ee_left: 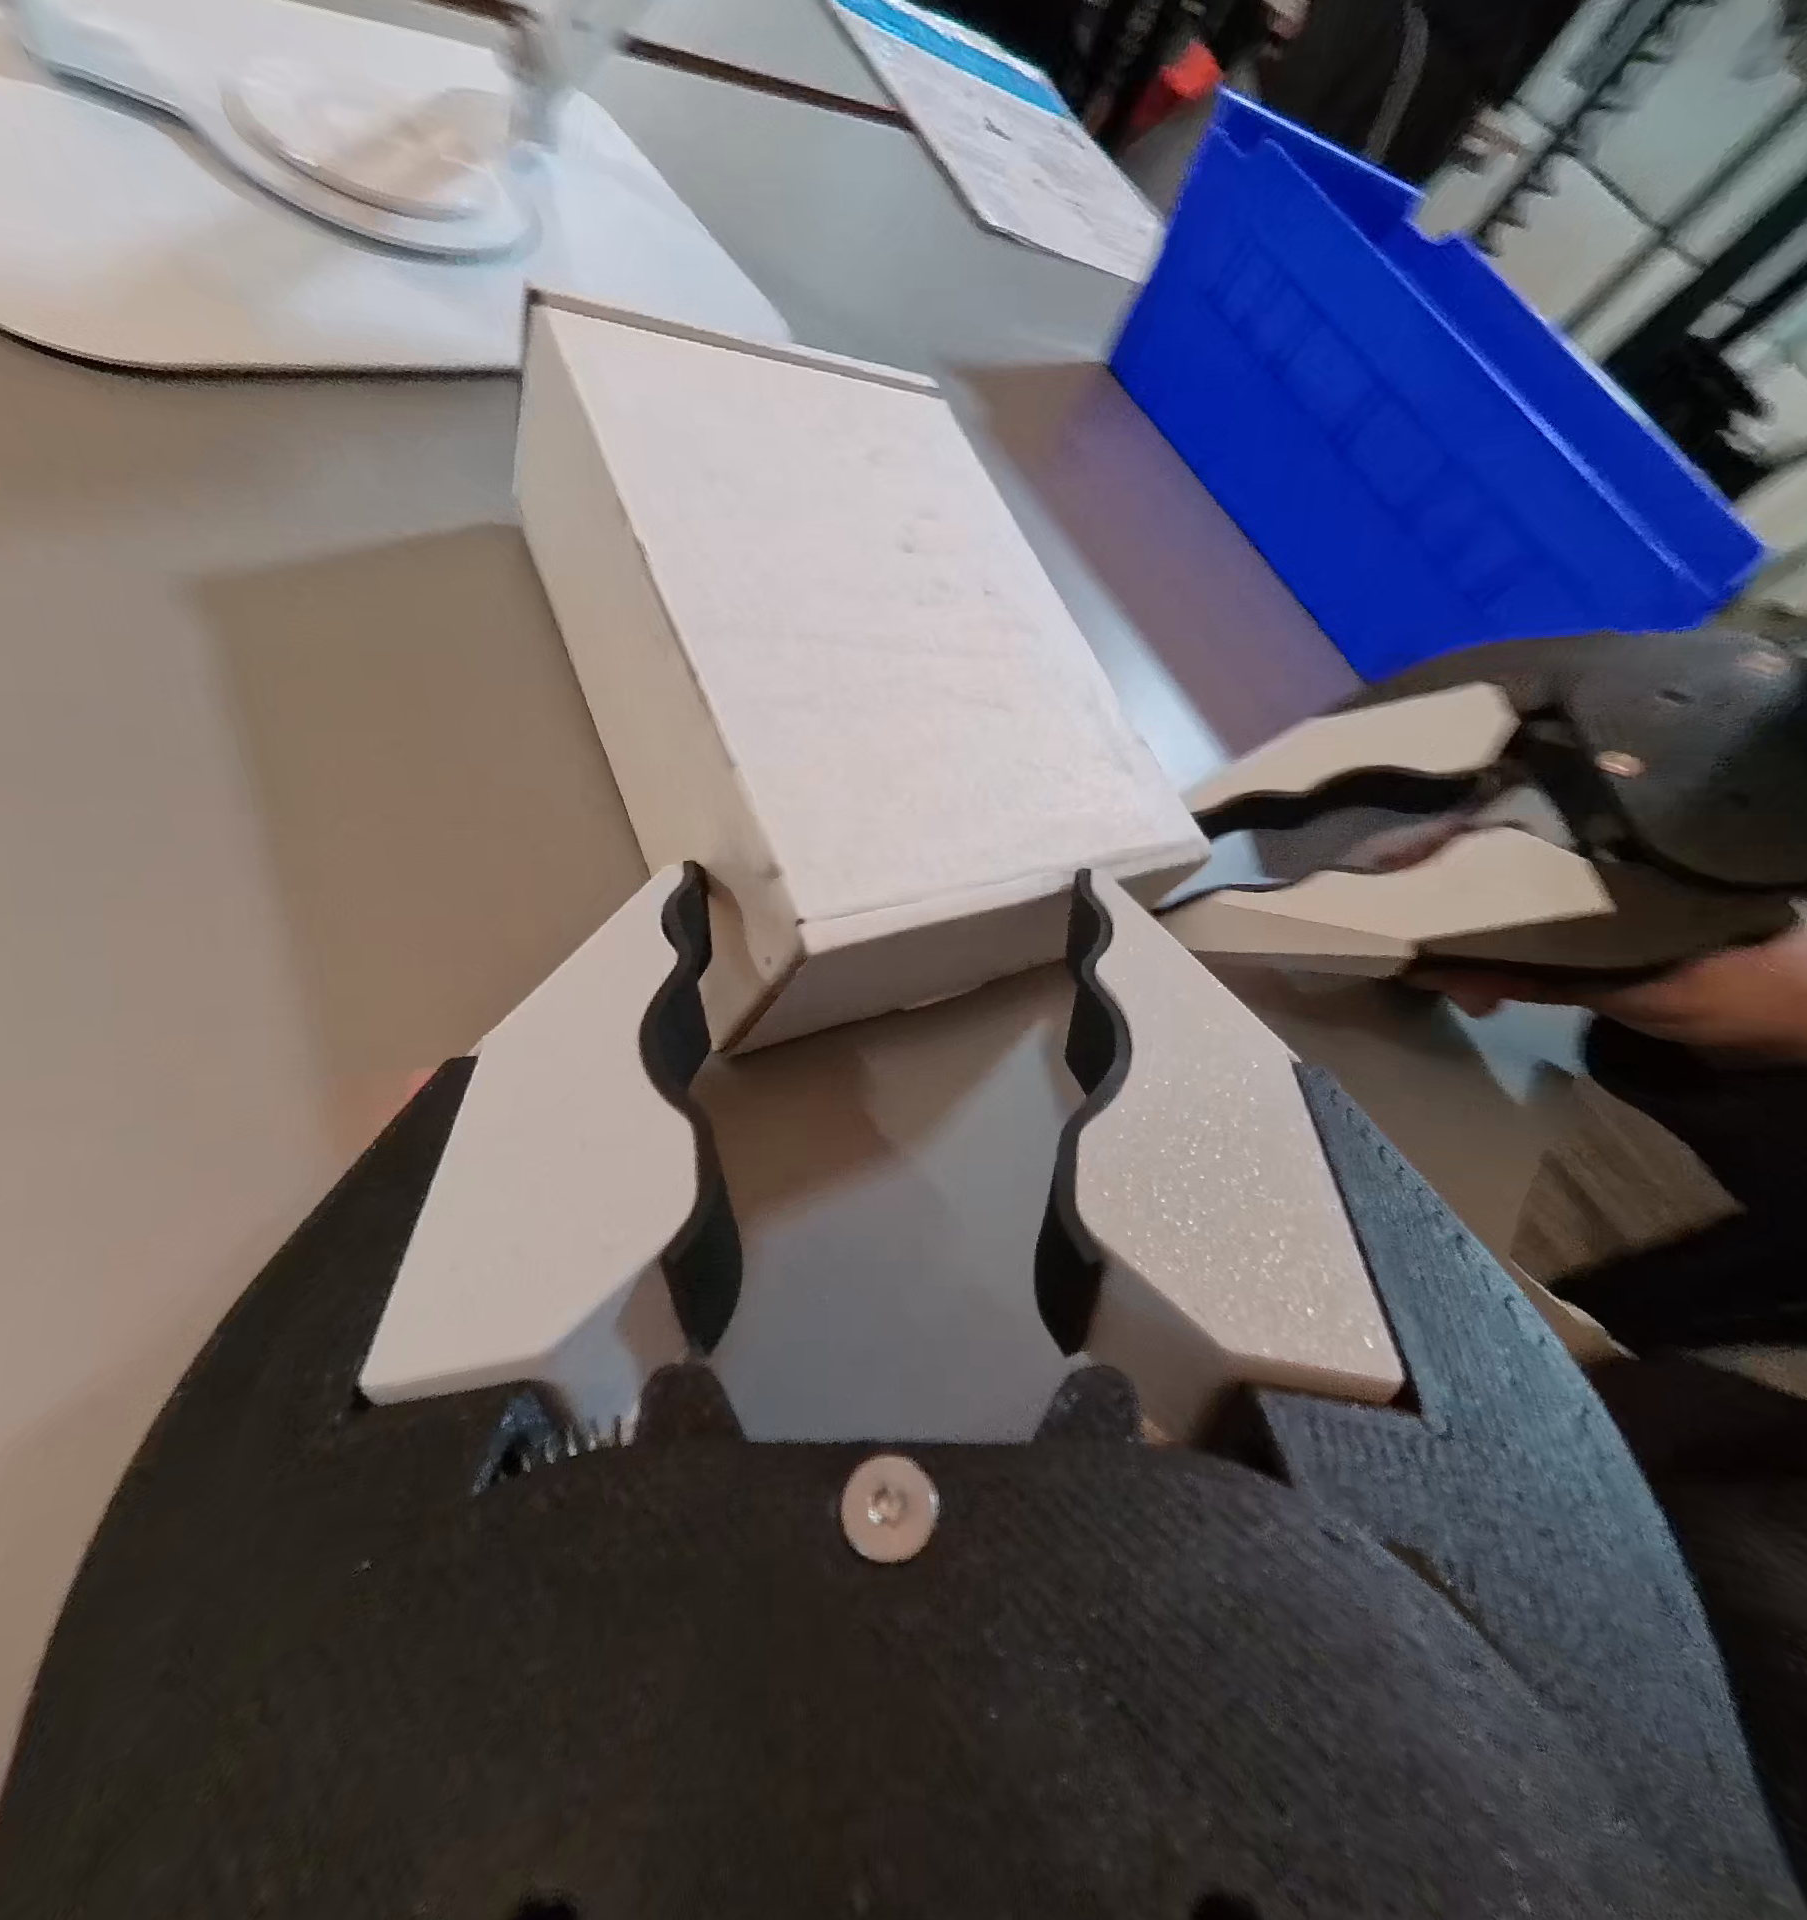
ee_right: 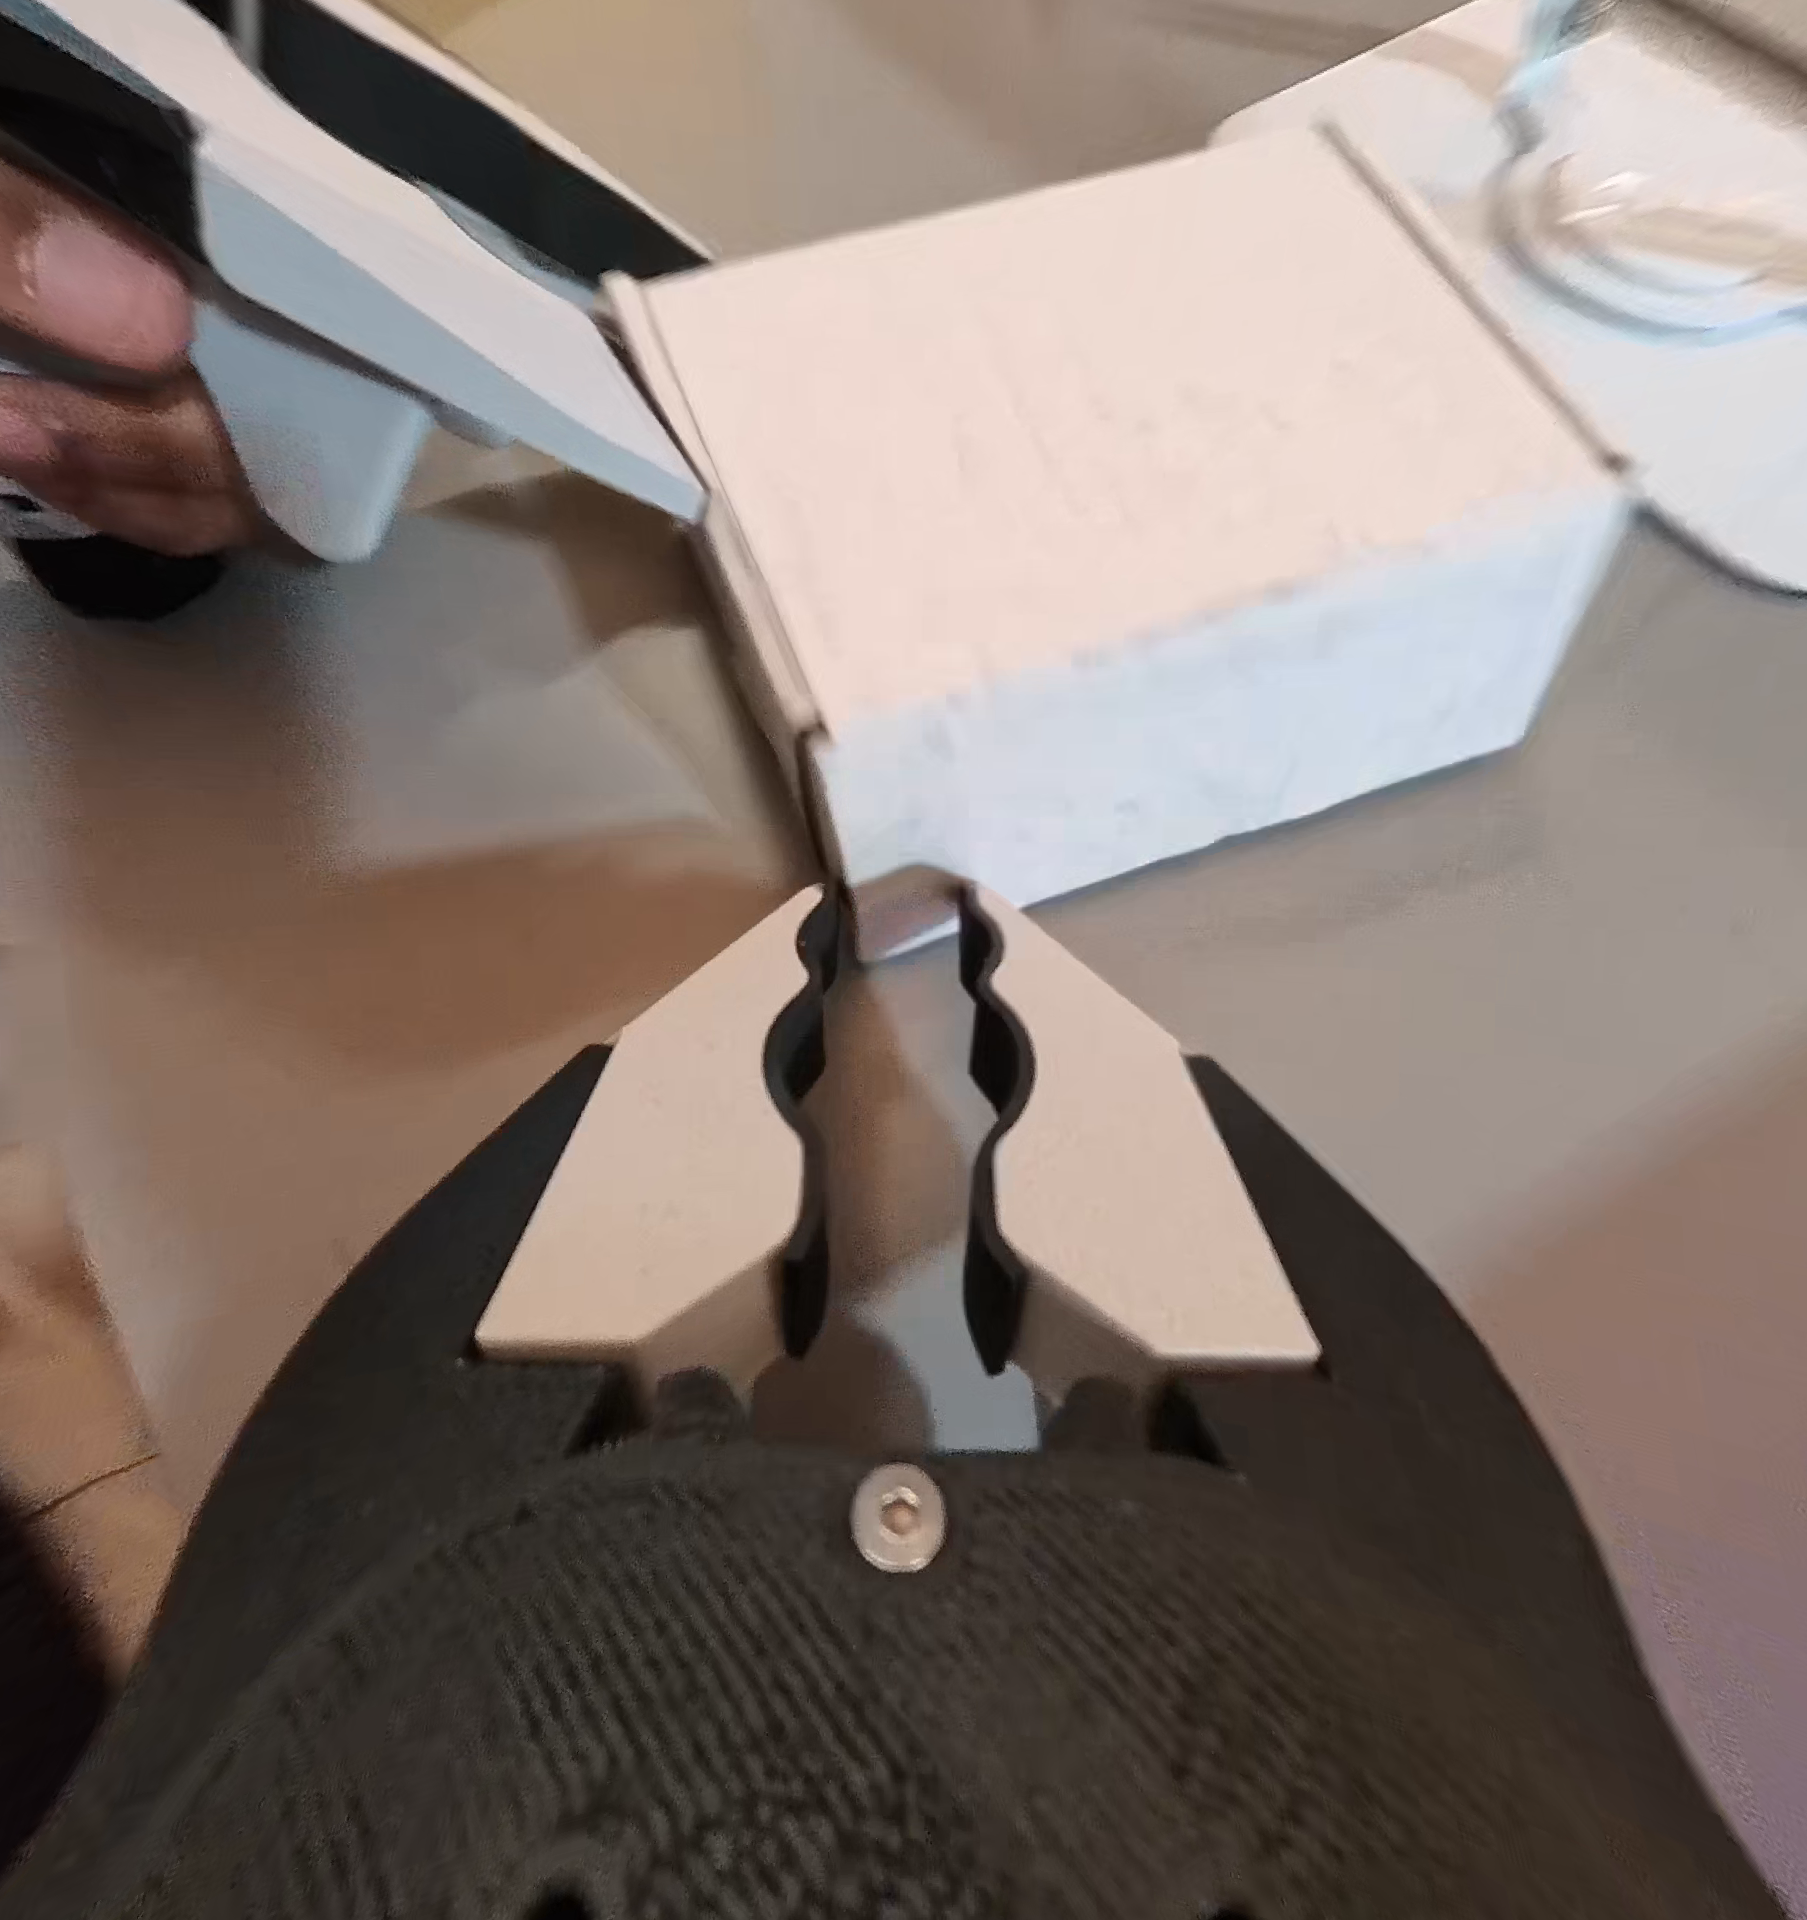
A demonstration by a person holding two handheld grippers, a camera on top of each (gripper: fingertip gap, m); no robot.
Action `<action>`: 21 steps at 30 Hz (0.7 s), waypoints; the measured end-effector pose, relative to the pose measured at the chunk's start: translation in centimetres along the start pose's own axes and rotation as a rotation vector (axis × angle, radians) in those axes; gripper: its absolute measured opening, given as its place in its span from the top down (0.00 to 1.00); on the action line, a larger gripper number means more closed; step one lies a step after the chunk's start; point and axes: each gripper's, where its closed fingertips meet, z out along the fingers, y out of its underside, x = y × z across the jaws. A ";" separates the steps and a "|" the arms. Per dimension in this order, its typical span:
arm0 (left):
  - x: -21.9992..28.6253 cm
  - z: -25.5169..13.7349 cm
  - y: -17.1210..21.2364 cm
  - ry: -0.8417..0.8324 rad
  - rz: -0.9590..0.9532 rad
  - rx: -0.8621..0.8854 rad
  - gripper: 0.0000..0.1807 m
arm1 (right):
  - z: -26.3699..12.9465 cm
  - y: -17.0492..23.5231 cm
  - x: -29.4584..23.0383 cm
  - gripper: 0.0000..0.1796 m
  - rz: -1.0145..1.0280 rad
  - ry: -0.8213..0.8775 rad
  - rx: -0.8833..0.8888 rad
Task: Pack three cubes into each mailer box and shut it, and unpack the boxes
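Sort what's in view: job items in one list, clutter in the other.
Job: closed white mailer box; left claw, open at its near corner; right claw, open at another corner.
Lying about: blue bin; printed sheet; clear round stand.

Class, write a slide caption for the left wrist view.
Open left gripper straddles a corner of the shut white mailer box; blue bin behind.

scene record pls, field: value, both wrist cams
box: white mailer box, lid shut, flat on the table
left gripper: open, jaws astride the box's near corner
right gripper: open with a narrow gap, tips at a lower box corner; grip not clear
bin: blue bin behind the box, contents hidden
cubes: none in view
other: paper sheet beyond the bin; clear stand on a white board, blurred
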 end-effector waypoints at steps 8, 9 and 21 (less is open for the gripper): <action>0.7 0.0 0.3 -0.003 0.070 -0.021 0.62 | 0.1 0.2 -0.8 0.85 0.008 -0.041 -0.015; 0.7 -0.1 0.4 0.009 0.052 -0.020 0.63 | -0.2 0.2 -1.0 0.84 0.015 -0.056 -0.010; 0.4 0.1 0.2 0.000 0.008 -0.004 0.65 | -0.8 -1.7 -1.3 0.82 0.268 -0.187 0.103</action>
